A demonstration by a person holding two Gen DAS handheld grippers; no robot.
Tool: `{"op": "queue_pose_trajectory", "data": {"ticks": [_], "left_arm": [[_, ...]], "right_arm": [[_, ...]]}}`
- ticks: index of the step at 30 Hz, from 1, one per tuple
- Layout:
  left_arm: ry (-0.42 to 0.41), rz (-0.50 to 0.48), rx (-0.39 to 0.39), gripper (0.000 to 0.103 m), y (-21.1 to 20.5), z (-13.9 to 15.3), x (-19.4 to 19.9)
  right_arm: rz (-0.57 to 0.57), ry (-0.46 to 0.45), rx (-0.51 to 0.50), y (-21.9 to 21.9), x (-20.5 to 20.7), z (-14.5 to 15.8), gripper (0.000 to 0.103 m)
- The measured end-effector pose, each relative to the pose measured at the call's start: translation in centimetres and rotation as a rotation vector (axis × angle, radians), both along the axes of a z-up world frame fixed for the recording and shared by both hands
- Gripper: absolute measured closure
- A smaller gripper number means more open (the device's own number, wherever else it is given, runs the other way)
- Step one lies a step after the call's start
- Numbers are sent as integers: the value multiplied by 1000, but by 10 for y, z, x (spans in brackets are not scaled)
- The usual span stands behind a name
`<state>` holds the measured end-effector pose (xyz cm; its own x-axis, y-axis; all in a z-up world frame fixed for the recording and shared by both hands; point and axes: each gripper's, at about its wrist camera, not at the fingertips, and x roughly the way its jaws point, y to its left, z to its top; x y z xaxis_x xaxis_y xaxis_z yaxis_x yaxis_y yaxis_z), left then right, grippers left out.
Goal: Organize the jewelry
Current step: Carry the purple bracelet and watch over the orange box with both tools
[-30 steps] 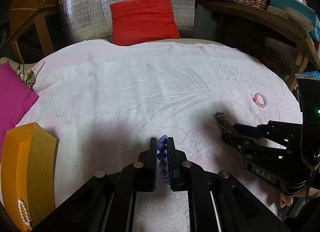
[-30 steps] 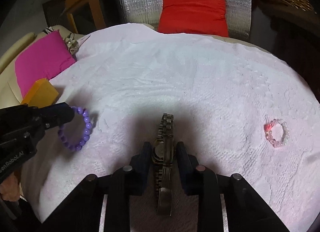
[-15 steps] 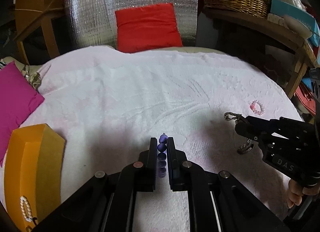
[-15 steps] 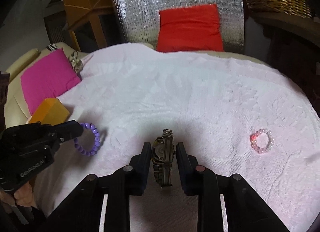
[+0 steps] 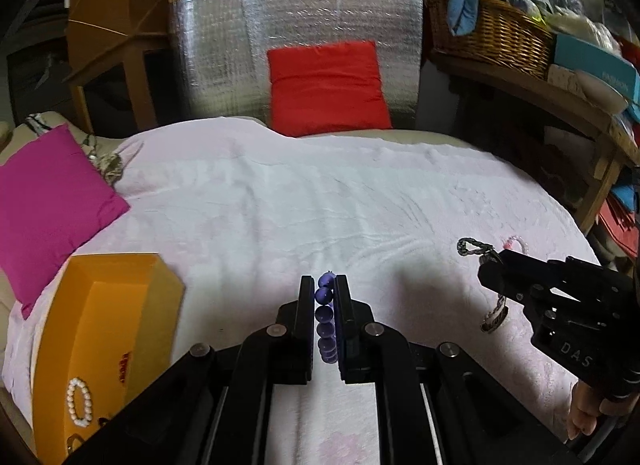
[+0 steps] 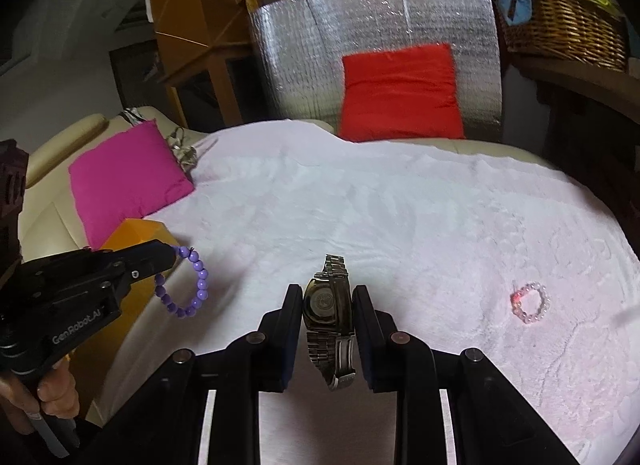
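I have the purple bead bracelet point(image 5: 325, 319) pinched edge-on between the fingers of my left gripper point(image 5: 324, 293), low in the middle of the left wrist view; the jaws are all but closed on the beads. In the right wrist view the same bracelet hangs as a loop from that gripper's tip at the left of the frame, clear of the cloth.

My right gripper point(image 6: 327, 301) is clamped on a metal wristwatch point(image 6: 328, 307), its jaws standing partly apart with the watch case wedged between the pads. The case back faces the camera, one end of the band sticks up past the fingertips and the clasp end dangles below. From the left wrist view the watch shows at the right of the frame, the band drooping from the gripper tip above the cloth.

A pink bead bracelet point(image 6: 530, 302) lies flat on the pale pink towel point(image 6: 400, 205) at the right of the right wrist view, well apart from both grippers.

At the lower left of the left wrist view sits an open orange box point(image 5: 100, 329), with a white pearl bracelet point(image 5: 79, 401) and something small and red inside it. A magenta cushion point(image 5: 52, 201) lies beyond the box at the left edge, a red cushion point(image 5: 326, 89) leans on a silver foil panel point(image 5: 296, 17) at the top, and a wicker basket point(image 5: 496, 37) stands on a shelf in the upper right. A person's fingers point(image 6: 56, 389) grip the left handle at the lower left.
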<state>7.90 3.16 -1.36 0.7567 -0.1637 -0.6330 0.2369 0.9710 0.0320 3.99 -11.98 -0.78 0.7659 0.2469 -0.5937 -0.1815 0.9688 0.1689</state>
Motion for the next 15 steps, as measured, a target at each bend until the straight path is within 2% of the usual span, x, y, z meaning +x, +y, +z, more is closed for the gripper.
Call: {"op": "queue_pose_trajectory", "data": {"ticks": [15], "left_arm": [[-73,133,27,93,83,36,-21]], "right_arm": [[119,-54,22,86,-7,26,76]]}}
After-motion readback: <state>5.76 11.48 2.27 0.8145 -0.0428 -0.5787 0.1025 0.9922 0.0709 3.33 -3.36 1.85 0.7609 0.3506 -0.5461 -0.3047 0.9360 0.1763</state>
